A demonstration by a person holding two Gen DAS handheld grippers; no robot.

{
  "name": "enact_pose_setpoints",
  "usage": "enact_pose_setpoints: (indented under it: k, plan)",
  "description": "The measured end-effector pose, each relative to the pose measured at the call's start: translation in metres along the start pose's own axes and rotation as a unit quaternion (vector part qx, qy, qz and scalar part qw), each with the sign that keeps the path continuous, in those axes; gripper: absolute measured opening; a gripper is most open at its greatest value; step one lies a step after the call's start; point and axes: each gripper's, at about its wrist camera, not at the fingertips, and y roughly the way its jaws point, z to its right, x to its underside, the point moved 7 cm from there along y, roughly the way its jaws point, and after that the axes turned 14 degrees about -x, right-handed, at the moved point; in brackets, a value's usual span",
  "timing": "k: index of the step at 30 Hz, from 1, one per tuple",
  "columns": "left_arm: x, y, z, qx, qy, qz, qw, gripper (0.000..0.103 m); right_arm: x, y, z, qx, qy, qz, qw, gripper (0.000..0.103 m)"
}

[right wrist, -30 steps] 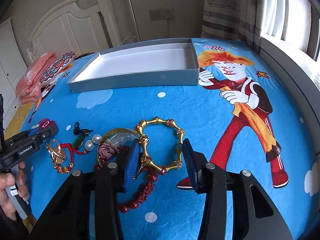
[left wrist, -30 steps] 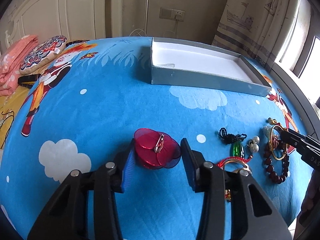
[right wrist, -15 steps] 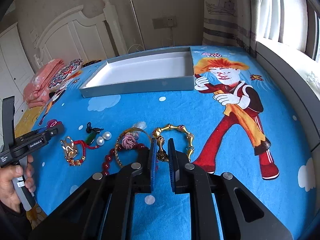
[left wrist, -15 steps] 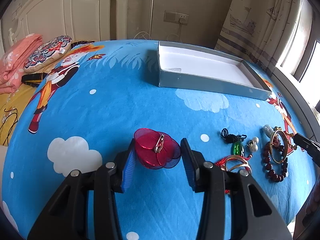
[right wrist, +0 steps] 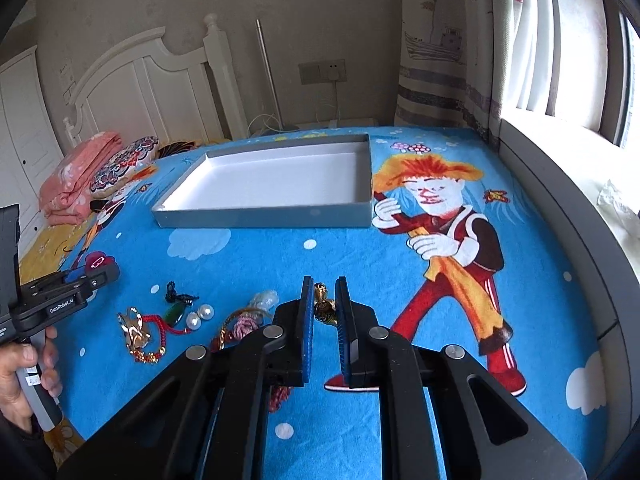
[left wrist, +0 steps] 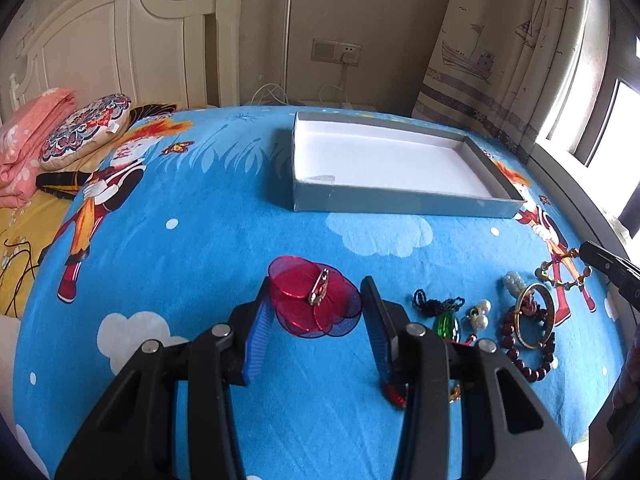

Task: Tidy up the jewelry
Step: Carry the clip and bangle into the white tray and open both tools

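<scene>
Left gripper [left wrist: 316,320] pinching the red translucent petal brooch [left wrist: 314,303] over the bed: light, thin, brittle, so edge grip only. Right gripper [right wrist: 322,312] just closed narrow on the gold beaded bangle [right wrist: 324,306]: stiff, slippery; keep hold on a bead.

Daylight pours in from the window [right wrist: 580,80] at my two o'clock, blown out white there and on the curtain [right wrist: 532,32]. The bedspread [right wrist: 256,264] is evenly bright, its shadows soft. My fisheye bends the headboard [left wrist: 120,40] and blackens the corners. Focus is sharp centrally, softer toward the rim.
</scene>
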Motion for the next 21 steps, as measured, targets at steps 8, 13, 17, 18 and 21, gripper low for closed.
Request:
enact_pose_setpoints:
  k: [8,13,17,18,21]
  plan:
    - [-0.027,0.0,0.006,0.003,0.006,0.015,0.9999,0.042,-0.029,0.001,0.0,-0.001,-0.003,0.018,1.0,0.013]
    - [-0.046,0.0,0.013,0.006,0.012,0.026,0.9996,0.042,-0.045,0.006,-0.004,-0.002,-0.005,0.026,1.0,0.013]
    - [-0.067,0.002,0.024,0.008,0.015,0.036,0.9992,0.042,-0.064,0.013,-0.01,0.0,-0.008,0.036,0.999,0.013]
    - [-0.073,0.003,0.026,0.008,0.015,0.039,0.9991,0.042,-0.07,0.015,-0.011,0.001,-0.008,0.039,0.999,0.013]
    - [-0.09,0.008,0.034,0.006,0.016,0.046,0.9988,0.042,-0.087,0.023,-0.013,0.008,-0.012,0.048,0.999,0.013]
